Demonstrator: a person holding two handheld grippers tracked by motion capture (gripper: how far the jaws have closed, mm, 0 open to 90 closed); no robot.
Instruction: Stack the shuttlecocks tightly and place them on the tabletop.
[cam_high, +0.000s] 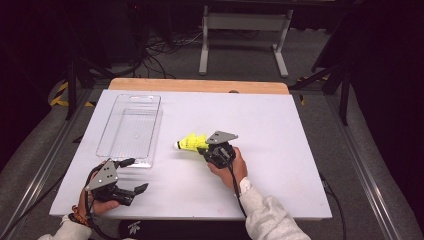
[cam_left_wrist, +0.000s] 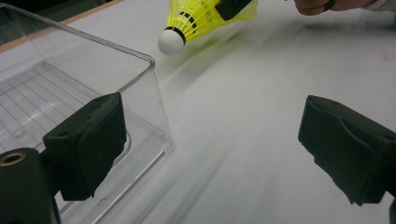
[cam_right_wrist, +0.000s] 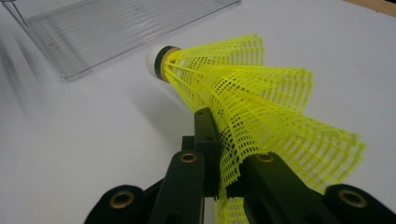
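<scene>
- While the right gripper (cam_high: 207, 148) hangs above the middle of the table (cam_high: 280, 150), its two black jaws stand pressed together on the yellow mesh skirt of a shuttlecock (cam_high: 190, 143), as the right gripper view makes plain: the netting (cam_right_wrist: 261, 107) is crumpled and folded between them.
- The shuttlecock is held roughly level, white cork tip (cam_right_wrist: 152, 63) pointing left and slightly far, toward the clear plastic bin (cam_high: 131, 126); in the left gripper view it appears off the table surface, though how far above cannot be judged.
- Appearance of the held thing: a bright yellow plastic skirt of open lattice, a dark band at the neck, a rounded white cork (cam_left_wrist: 170, 41). The skirt is light and springy, and it is visibly deformed where it is pinched.
- Progress, as a judgement: the pick-up looks done; the carry to the bin and the release over it remain. The bin lies on the far left of the table, well apart from the shuttlecock.
- The left gripper (cam_high: 136, 176) rests at the near left of the table, just beside the bin's near end, its jaws spread wide with nothing between them.
- The bin's near corner (cam_left_wrist: 149, 63) stands close in front of that gripper's left jaw; whether they touch cannot be told.
</scene>
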